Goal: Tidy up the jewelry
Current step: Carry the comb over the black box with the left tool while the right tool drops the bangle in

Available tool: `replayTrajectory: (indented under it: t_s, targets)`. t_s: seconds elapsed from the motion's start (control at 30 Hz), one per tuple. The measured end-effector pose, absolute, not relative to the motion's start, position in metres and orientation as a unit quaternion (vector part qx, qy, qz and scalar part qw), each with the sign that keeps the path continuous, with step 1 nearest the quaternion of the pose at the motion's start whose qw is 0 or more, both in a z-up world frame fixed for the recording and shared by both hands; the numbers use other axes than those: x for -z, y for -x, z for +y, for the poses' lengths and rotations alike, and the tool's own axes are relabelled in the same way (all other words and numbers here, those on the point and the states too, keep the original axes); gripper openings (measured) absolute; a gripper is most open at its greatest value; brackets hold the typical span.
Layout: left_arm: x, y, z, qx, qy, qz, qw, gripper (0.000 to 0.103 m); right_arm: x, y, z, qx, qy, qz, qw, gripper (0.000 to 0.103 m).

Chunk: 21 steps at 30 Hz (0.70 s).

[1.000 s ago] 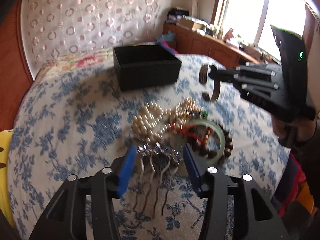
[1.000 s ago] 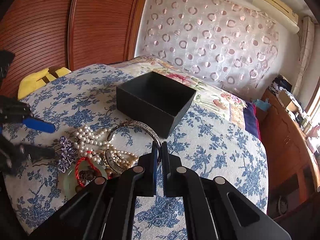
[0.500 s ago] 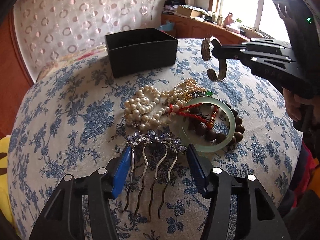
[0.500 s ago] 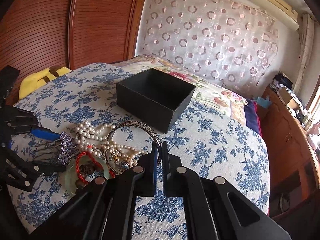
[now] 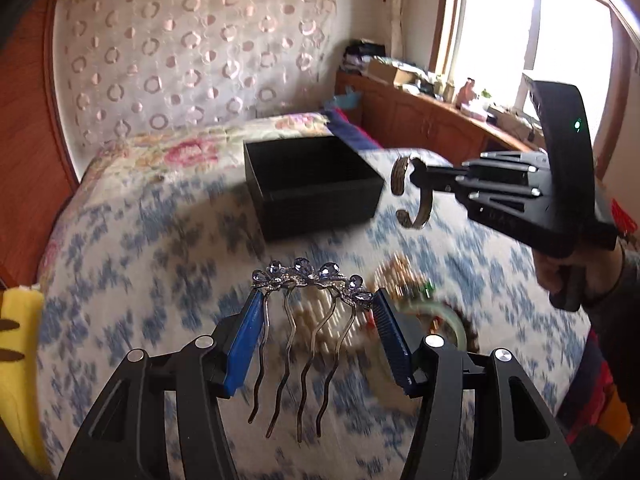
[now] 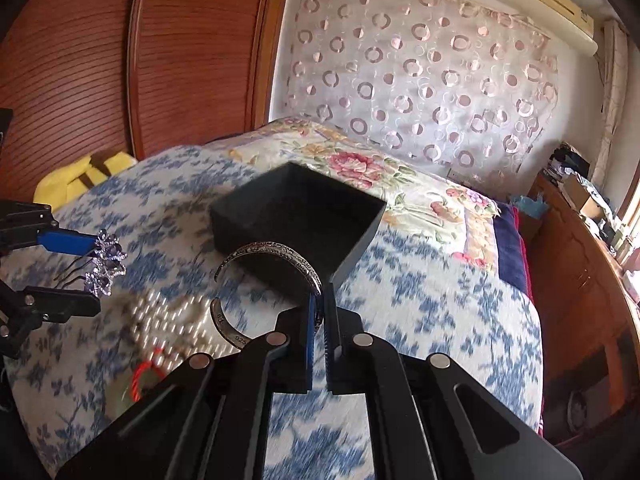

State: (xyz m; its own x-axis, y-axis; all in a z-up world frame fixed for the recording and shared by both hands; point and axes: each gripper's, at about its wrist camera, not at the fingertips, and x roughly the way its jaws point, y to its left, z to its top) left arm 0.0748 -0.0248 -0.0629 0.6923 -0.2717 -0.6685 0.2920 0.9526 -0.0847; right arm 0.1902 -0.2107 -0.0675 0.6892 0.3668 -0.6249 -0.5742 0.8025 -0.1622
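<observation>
My left gripper [image 5: 318, 300] is shut on a jewelled hair comb [image 5: 308, 276], held by its outer prongs above the bed; the comb also shows in the right wrist view [image 6: 105, 265]. My right gripper [image 6: 319, 300] is shut on a silver cuff bracelet [image 6: 272, 252] and holds it in the air just in front of the open black box [image 6: 298, 216]. In the left wrist view the cuff [image 5: 408, 196] hangs to the right of the box [image 5: 312, 184]. Pearls [image 6: 172, 312], a jade bangle [image 5: 444, 320] and a red cord [image 6: 144, 372] lie on the blue floral bedspread [image 5: 140, 260].
A wooden wardrobe [image 6: 120, 60] stands at the left, a patterned curtain [image 6: 420, 80] behind the bed. A wooden cabinet [image 5: 432, 120] with clutter runs under the window. A yellow cloth [image 5: 16, 360] lies at the bed's left edge.
My left gripper has closed on the hair comb and lifted it off the bed. My right gripper has carried the cuff closer to the black box.
</observation>
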Motion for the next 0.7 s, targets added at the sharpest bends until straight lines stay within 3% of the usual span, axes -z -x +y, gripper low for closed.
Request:
replayTrajectory:
  t_s: [0.5, 0.67, 0.7]
  targets:
    - [0.032, -0.158, -0.022, 0.141, -0.012, 0.337, 0.931, 0.054, 0.062, -0.268, -0.185, -0.278, 0.148, 0.325, 0.892, 0.006]
    - [0.030, -0.181, -0.024, 0.142, -0.012, 0.338, 0.930, 0.054, 0.074, -0.279, -0.179, -0.290, 0.148, 0.344, 0.881, 0.015]
    - [0.031, -0.186, -0.025, 0.143, -0.012, 0.338, 0.930, 0.054, 0.078, -0.281, -0.178, -0.294, 0.148, 0.353, 0.876, 0.022]
